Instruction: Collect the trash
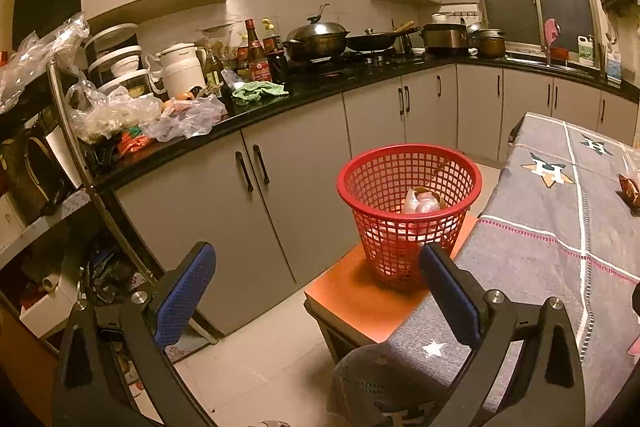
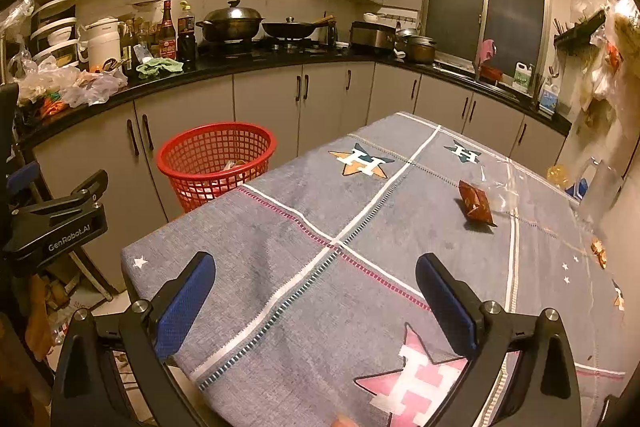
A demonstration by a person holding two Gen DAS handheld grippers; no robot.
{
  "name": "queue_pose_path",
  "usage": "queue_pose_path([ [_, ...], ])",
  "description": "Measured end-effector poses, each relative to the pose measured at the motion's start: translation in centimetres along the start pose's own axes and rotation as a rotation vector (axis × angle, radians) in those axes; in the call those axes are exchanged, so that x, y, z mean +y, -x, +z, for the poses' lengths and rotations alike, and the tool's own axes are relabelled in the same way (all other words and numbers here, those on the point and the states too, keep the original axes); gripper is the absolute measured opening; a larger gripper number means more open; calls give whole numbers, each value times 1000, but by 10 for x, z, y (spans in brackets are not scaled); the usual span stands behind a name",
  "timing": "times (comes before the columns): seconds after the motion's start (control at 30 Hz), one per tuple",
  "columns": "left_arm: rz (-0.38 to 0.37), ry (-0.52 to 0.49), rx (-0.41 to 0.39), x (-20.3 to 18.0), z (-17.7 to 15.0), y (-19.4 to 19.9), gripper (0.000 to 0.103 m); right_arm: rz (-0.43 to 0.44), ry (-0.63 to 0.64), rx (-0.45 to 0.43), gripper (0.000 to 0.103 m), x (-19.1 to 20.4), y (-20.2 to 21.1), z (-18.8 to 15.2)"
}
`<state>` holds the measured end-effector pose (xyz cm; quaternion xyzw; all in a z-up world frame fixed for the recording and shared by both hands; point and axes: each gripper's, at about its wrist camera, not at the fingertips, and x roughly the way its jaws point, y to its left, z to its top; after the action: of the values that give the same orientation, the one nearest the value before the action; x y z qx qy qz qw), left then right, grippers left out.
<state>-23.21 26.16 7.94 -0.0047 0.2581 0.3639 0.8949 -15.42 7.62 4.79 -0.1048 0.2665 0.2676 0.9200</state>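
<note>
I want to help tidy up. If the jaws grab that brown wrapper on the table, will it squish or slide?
The brown wrapper looks crinkled and puffy, so it probably squishes easily. It seems light and may slide on the tablecloth if nudged.

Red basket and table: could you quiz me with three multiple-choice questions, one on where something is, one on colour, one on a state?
1. Where does the basket stand?
A. on an orange stool beside the table
B. on the counter
C. on the floor

2. What colour are the gripper pads?
A. green
B. blue
C. white

3. How is the right gripper?
A. shut on a wrapper
B. open, holding nothing
C. shut and empty

Answers: 1 A, the orange stool shows under it; 2 B, both pads are blue; 3 B, jaws spread over bare tablecloth, brown wrapper lying apart.
</note>
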Motion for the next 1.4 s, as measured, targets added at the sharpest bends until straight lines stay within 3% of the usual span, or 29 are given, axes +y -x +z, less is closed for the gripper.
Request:
queue_pose_path([
  [1.4,-103,-61,39,-30,-15,-18,101,-40,-73,75,102,-19,-31,-8],
])
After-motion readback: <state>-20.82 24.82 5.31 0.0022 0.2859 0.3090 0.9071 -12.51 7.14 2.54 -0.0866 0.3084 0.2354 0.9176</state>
